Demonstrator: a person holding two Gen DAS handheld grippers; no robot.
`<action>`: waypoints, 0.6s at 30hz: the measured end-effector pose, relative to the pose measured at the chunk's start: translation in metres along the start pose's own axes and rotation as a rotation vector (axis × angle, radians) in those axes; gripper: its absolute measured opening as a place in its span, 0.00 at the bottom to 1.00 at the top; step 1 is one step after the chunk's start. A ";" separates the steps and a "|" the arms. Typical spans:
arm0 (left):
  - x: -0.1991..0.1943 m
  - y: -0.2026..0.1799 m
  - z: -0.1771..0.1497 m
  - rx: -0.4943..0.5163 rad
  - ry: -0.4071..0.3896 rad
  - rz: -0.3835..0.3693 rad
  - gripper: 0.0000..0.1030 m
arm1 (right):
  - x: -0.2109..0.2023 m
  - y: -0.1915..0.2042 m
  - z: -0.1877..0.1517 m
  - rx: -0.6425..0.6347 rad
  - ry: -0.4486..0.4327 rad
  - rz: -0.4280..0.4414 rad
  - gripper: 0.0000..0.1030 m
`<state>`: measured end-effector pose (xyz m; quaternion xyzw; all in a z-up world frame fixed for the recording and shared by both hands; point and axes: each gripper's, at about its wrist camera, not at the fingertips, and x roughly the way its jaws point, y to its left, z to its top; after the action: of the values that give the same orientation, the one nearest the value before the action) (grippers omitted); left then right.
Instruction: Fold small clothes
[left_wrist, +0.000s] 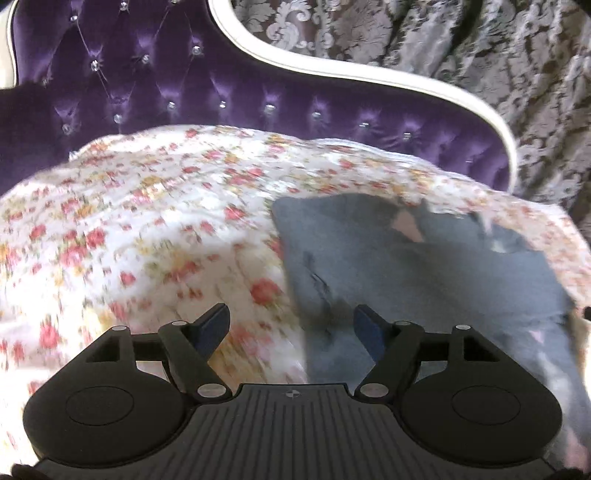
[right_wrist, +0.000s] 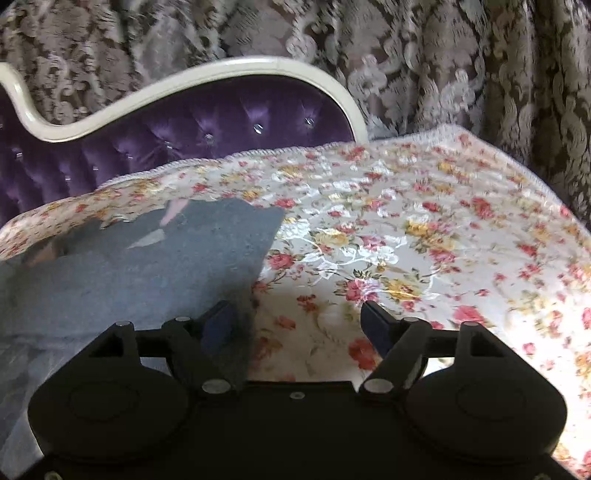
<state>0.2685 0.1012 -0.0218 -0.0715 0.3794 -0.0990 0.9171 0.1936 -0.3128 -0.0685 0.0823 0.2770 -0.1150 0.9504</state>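
Grey knit garment (left_wrist: 406, 266) on floral bedspread (left_wrist: 147, 221), near tufted purple headboard (left_wrist: 221, 99).
Left gripper (left_wrist: 291, 325) and right gripper (right_wrist: 299, 321): jaws spread, holding nothing.

Each view looks forward along its own gripper's two fingers, low and close over the floral cover (left_wrist: 147, 229), tilted slightly down. The left wrist view faces the purple tufted headboard (left_wrist: 184, 92), with the grey garment (left_wrist: 424, 266) on its right side. The right wrist view faces the patterned curtain (right_wrist: 443, 74), the garment on its left. Both share the garment, cover, headboard and curtain. The left view is motion-blurred.
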 end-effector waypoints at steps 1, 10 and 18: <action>-0.007 -0.002 -0.004 -0.001 0.002 -0.021 0.70 | -0.008 0.002 -0.001 -0.011 -0.006 0.011 0.75; -0.060 -0.030 -0.053 -0.014 0.027 -0.143 0.70 | -0.077 0.015 -0.035 -0.074 0.004 0.176 0.76; -0.097 -0.041 -0.098 -0.063 0.048 -0.192 0.70 | -0.128 0.014 -0.071 -0.066 0.032 0.279 0.77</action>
<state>0.1270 0.0783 -0.0159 -0.1339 0.3957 -0.1760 0.8913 0.0564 -0.2619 -0.0562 0.0905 0.2815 0.0289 0.9548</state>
